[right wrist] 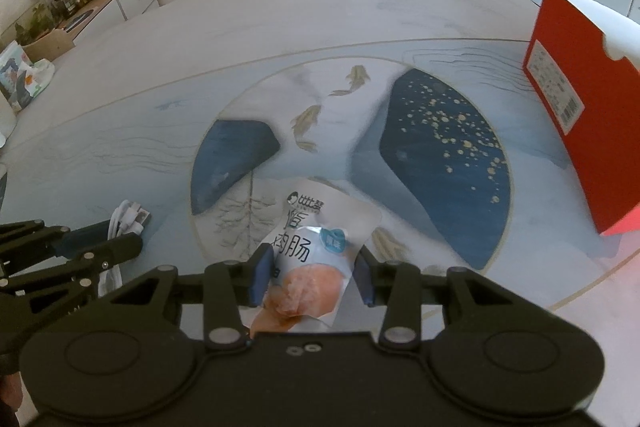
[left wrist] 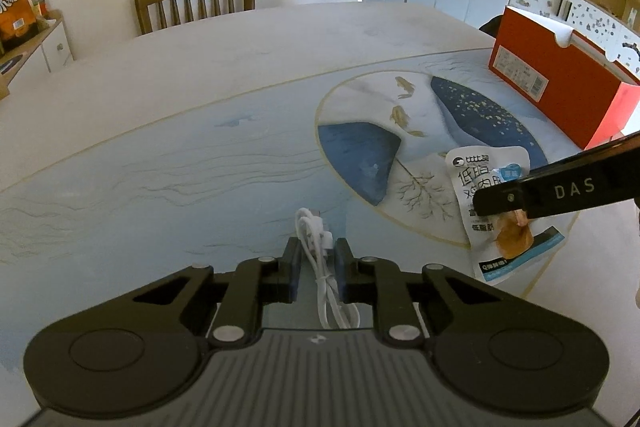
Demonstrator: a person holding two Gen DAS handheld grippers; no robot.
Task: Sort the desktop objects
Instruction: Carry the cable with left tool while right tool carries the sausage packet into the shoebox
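The lower end of the white cable [left wrist: 325, 291] runs under the left claw's [left wrist: 318, 269] body and cannot be followed. In the right wrist view the same claw covers most of the coil. The snack pouch [right wrist: 310, 251] has its bottom edge hidden behind the right claw [right wrist: 310, 279], and its small print is probably too blurred to read. The red box [right wrist: 588, 131] is cut off by the picture's right edge.

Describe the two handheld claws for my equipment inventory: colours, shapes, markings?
Both are matte black. The left claw has angular linkage arms with silver pivot bolts, two round discs at the base, a ribbed grey housing and dark blue pads. The right claw matches, with blue pads; its finger carries white "DAS" lettering.
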